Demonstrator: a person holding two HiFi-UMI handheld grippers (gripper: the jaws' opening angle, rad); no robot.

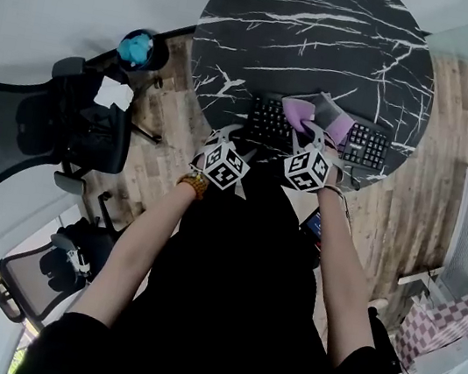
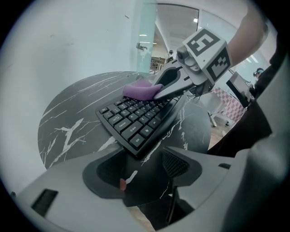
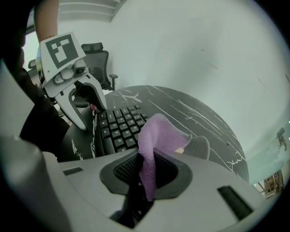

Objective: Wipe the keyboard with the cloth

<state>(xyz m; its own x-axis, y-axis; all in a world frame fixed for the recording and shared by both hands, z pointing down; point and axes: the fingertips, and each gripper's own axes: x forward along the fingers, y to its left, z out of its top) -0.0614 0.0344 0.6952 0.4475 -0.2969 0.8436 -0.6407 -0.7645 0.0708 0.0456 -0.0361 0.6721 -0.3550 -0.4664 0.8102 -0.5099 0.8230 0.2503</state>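
Observation:
A black keyboard (image 1: 271, 126) lies at the near edge of the round black marble table (image 1: 314, 26). My right gripper (image 1: 309, 125) is shut on a purple cloth (image 1: 298, 112) and holds it down on the middle of the keys. In the right gripper view the cloth (image 3: 156, 136) hangs pinched between the pads of the right gripper (image 3: 145, 174), over the keyboard (image 3: 120, 129). My left gripper (image 1: 243, 142) stands open at the keyboard's left end. In the left gripper view the keyboard (image 2: 136, 122) has its corner just ahead of the open left gripper (image 2: 138, 170).
Black office chairs (image 1: 40, 123) stand on the wood floor to the left, beside a blue object (image 1: 135, 48). A checkered pink-and-white thing (image 1: 442, 323) is at the right. The table's far half (image 1: 334, 12) is bare marble.

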